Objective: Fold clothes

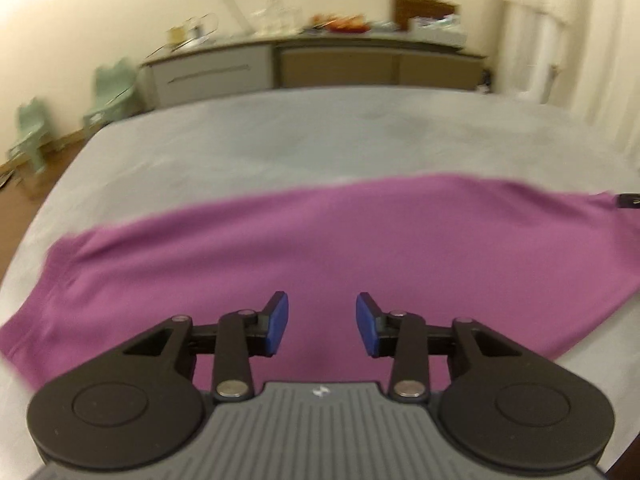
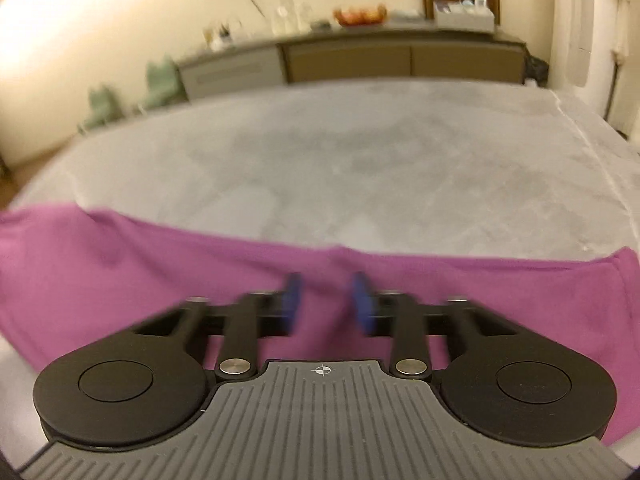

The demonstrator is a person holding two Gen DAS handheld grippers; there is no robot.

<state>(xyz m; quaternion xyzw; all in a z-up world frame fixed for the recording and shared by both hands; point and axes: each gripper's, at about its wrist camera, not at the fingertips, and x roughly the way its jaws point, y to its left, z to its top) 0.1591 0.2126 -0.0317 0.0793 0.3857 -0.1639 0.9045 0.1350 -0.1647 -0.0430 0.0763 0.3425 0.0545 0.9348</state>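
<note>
You had the purple garment (image 1: pixel 320 248) spread flat across the near part of the grey bed cover (image 1: pixel 280 136), and both of your tools sat over it.

Your left gripper (image 1: pixel 322 320) hovered over the garment's middle with its jaws spread wide; the blue pads (image 1: pixel 278 322) held nothing, and purple cloth showed in the gap between them and on either side. Whether the pads touched the cloth could not be told. From that view the garment ran as a broad band from the left edge of the cover to the right, where a small dark tag (image 1: pixel 628 201) sat at its far corner.

Your right gripper (image 2: pixel 326 300) was blurred, its jaws also apart with a narrower gap, and no cloth was pinched between the pads (image 2: pixel 362 304). The garment (image 2: pixel 120 264) lay beneath and just beyond them, its far edge close ahead of the fingertips, with bare cover (image 2: pixel 360 160) beyond that. A sideboard (image 2: pixel 400 60) stood behind the bed.
</note>
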